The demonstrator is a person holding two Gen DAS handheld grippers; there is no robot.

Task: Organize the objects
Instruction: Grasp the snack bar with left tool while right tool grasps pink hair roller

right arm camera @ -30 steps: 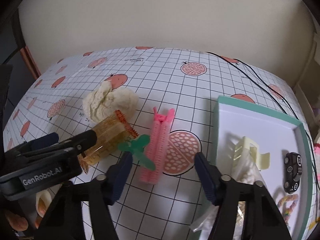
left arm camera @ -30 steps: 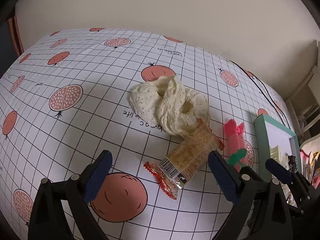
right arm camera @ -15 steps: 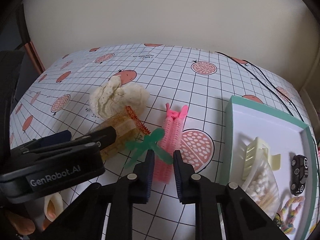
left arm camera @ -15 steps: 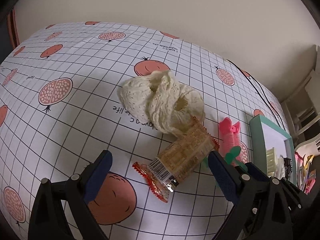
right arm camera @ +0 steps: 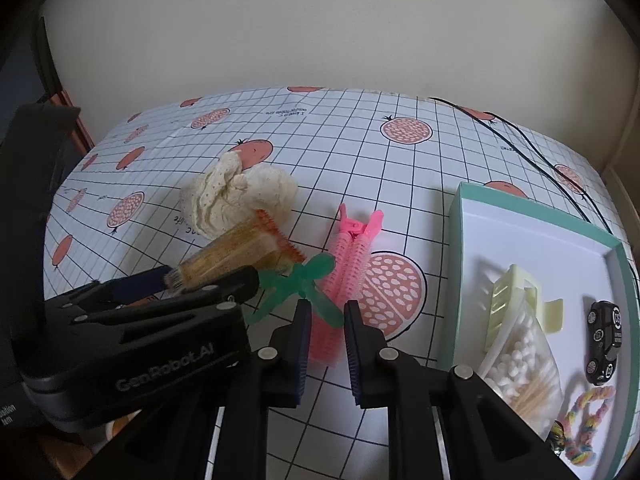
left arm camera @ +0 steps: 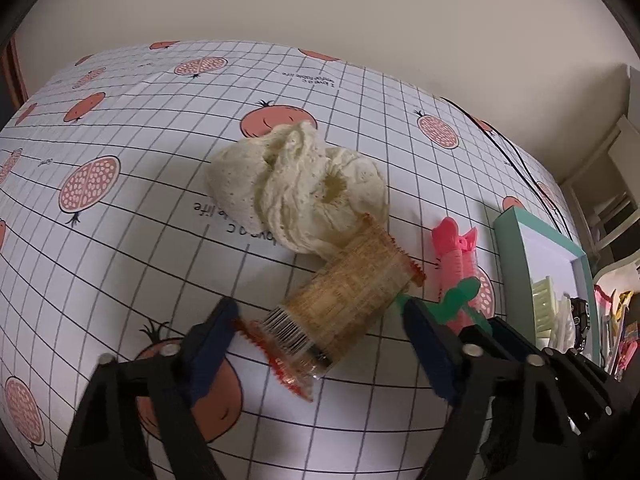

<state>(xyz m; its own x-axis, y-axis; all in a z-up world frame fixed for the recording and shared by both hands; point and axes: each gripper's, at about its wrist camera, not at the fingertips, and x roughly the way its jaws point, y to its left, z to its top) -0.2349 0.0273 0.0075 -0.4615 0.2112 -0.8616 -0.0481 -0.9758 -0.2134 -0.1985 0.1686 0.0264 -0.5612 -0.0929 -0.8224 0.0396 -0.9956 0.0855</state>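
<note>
A snack packet (left arm camera: 344, 308) in clear wrap with red crimped ends lies on the pomegranate tablecloth, touching a cream knitted cloth (left arm camera: 296, 192). My left gripper (left arm camera: 320, 340) is open, one finger on each side of the packet's near end. Just right of the packet lies a pink hair clip (right arm camera: 348, 276) with a green bow-shaped piece (right arm camera: 300, 284) across it. My right gripper (right arm camera: 328, 348) is shut on the clip's near end, and the clip still rests on the table. In the right wrist view the left gripper (right arm camera: 208, 276) sits low over the snack packet (right arm camera: 236, 252).
A teal-rimmed white tray (right arm camera: 460, 240) stands at the right. It holds a cream claw clip (right arm camera: 516, 292), a bag of cotton swabs (right arm camera: 524, 364), a black toy car (right arm camera: 604, 340) and a rainbow bracelet (right arm camera: 588, 424). Black cables (right arm camera: 532, 152) run across the far right of the cloth.
My right gripper went from wide open to shut around the pink clip's near end. My left gripper moved forward and down, so its fingers now straddle the snack packet.
</note>
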